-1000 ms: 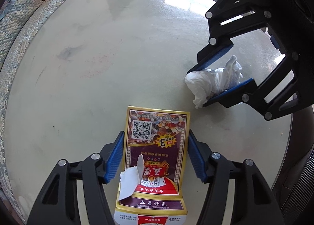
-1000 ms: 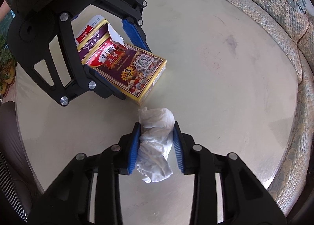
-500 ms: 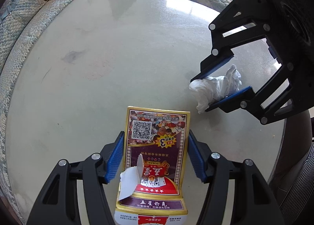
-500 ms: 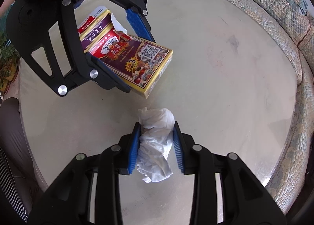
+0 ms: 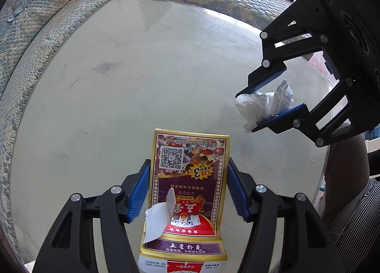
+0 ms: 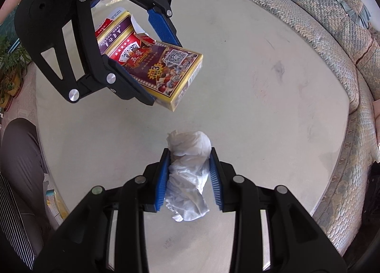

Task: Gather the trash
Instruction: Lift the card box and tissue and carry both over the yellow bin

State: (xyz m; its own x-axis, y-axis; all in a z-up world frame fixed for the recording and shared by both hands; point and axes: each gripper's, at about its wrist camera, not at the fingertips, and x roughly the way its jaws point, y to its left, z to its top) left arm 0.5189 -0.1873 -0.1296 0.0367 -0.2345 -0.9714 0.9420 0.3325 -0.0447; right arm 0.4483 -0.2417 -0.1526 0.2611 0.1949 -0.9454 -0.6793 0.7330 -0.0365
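Note:
A torn-open playing-card box, gold-edged with purple and red print, sits between the blue pads of my left gripper, which is shut on it. From the right wrist view the same card box hangs above the round table in the left gripper. My right gripper is shut on a crumpled white tissue, lifted off the tabletop. In the left wrist view the tissue shows at the right, pinched in the right gripper.
The pale round table is ringed by a quilted, patterned sofa on the far side. A person's trouser leg is at the table's near edge, and potted plants stand on the floor beyond.
Both grippers have risen with their loads: the card box and the tissue have lifted off the tabletop, and more of the table and sofa is in view.

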